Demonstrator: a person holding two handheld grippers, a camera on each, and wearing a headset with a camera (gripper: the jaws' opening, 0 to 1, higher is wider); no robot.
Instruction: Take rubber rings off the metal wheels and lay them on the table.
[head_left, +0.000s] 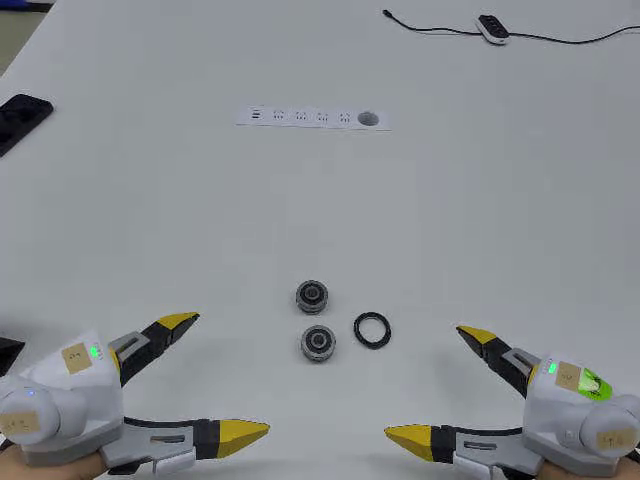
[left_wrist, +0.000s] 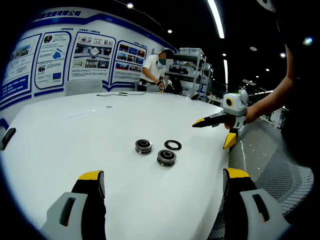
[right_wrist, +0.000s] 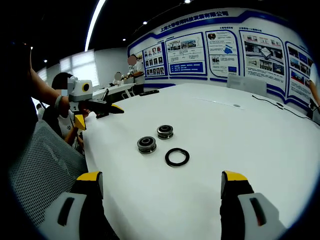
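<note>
Two round metal wheels (head_left: 318, 342) sat on the white tabletop (head_left: 200, 220); one black rubber ring (head_left: 372, 330) lay at their three o'clock. Left gripper (head_left: 226, 374) and right gripper (head_left: 426, 382) jaws stood apart, empty. Recommended: pin one wheel, peel with the other.

A broad white table (head_left: 450, 220) carries a flush socket strip (head_left: 312, 118), a flat black device (head_left: 20, 118) at its left edge and a cabled white controller (head_left: 492, 28) (far right corner). Beyond it a wall (right_wrist: 202, 50) bears blue-framed posters (right_wrist: 182, 52). Ceiling light strips (left_wrist: 216, 17) glow overhead, and a grey mesh chair (right_wrist: 40, 165) stands beside the table.
</note>
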